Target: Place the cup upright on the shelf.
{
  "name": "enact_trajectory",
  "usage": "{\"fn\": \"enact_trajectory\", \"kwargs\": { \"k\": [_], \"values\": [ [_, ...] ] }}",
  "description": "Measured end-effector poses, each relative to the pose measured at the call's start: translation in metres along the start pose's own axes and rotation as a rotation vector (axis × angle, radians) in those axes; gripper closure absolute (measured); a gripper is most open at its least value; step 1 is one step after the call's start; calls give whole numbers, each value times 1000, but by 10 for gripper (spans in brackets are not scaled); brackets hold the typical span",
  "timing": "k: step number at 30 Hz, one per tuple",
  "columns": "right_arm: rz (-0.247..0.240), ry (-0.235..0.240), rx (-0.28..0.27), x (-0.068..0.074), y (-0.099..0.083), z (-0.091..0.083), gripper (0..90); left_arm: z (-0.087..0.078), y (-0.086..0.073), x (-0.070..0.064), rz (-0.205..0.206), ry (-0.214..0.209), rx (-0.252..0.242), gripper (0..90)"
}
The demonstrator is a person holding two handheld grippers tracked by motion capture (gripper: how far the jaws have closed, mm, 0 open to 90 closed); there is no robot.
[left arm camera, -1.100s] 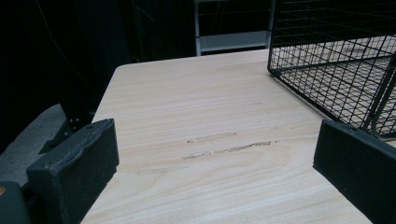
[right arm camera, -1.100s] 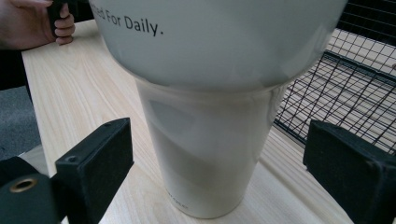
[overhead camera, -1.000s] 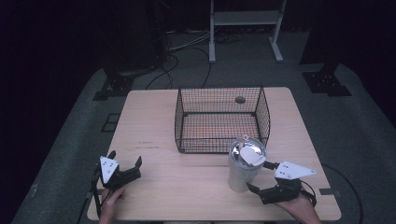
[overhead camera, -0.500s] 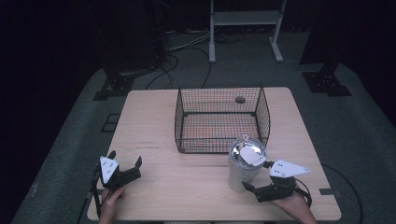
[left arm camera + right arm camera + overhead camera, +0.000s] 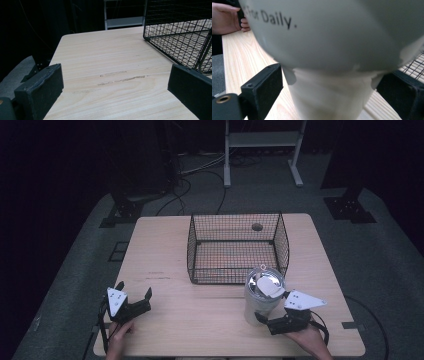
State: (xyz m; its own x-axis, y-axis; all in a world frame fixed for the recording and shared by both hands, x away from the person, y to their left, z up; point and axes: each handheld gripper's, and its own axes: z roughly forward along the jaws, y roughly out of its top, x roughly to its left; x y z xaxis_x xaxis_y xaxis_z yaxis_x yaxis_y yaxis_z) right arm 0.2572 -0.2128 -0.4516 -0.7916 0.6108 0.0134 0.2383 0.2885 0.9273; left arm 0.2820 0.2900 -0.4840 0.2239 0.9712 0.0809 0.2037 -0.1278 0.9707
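A tall white cup (image 5: 262,295) with a shiny domed lid stands upright on the wooden table (image 5: 165,250), just in front of the black wire basket (image 5: 235,247). My right gripper (image 5: 266,320) is open low at the cup's base, one jaw on each side of it. In the right gripper view the cup (image 5: 324,50) looms close, printed "For Daily.", and narrow gaps show between it and the jaws. My left gripper (image 5: 134,291) rests open at the table's front left, with bare wood between its jaws (image 5: 116,75).
The basket (image 5: 180,32) stands in the table's middle back, open at the top, with a dark round spot behind its far wall. A hand (image 5: 224,18) holds the other gripper far off. A white metal stand (image 5: 262,140) and cables lie on the dark floor beyond.
My right gripper has slid a little left, closing in on the cup's base. The left gripper and the cup have stayed where they were.
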Motion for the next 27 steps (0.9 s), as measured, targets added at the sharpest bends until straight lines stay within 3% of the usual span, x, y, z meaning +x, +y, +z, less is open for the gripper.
{"fn": "enact_trajectory", "kwargs": {
  "k": [12, 27],
  "values": [
    [-37, -25, -46, 2, 0, 14, 55, 0, 0, 0, 1, 0, 1, 0],
    [-35, -21, -76, 1, -1, 18, 83, 0, 0, 0, 2, 1, 1, 0]
  ]
}}
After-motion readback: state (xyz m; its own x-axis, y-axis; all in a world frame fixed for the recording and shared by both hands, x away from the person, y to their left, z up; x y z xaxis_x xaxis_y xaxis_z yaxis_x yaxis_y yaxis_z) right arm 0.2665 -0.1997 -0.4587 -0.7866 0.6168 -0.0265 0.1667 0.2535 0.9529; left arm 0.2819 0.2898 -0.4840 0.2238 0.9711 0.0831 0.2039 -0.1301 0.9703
